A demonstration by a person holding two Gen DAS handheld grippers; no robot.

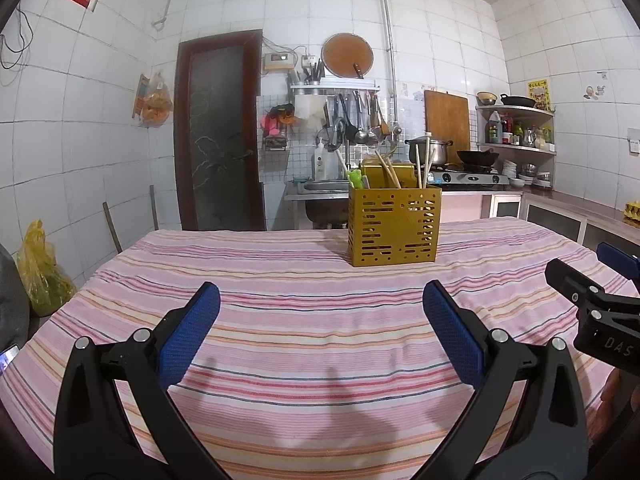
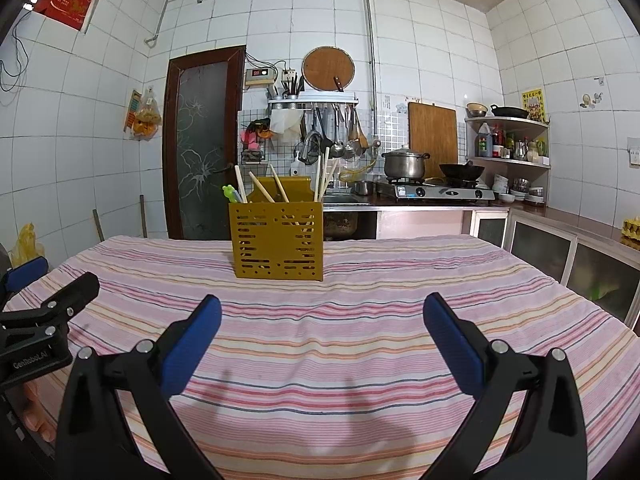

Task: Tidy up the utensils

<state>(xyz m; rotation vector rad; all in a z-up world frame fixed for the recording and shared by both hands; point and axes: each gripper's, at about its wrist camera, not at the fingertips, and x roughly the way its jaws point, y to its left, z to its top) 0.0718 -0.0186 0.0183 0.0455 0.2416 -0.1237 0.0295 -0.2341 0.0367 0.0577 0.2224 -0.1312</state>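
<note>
A yellow perforated utensil holder [image 1: 394, 226] stands upright on the striped tablecloth [image 1: 300, 320], holding several wooden chopsticks [image 1: 390, 172] and a green frog-topped utensil [image 1: 355, 179]. It also shows in the right wrist view [image 2: 278, 240], with the chopsticks [image 2: 262, 188] and the frog utensil [image 2: 230, 192]. My left gripper [image 1: 320, 300] is open and empty, well short of the holder. My right gripper [image 2: 322, 312] is open and empty, also short of it. Each gripper shows at the edge of the other's view, the right one [image 1: 592, 292] and the left one [image 2: 44, 312].
The table is covered by a pink striped cloth [image 2: 360, 340]. Behind it are a sink, a gas stove with a pot [image 2: 404, 164] and a wok, a corner shelf, hanging kitchen tools and a dark door [image 2: 204, 144]. A yellow bag [image 1: 40, 268] sits at left.
</note>
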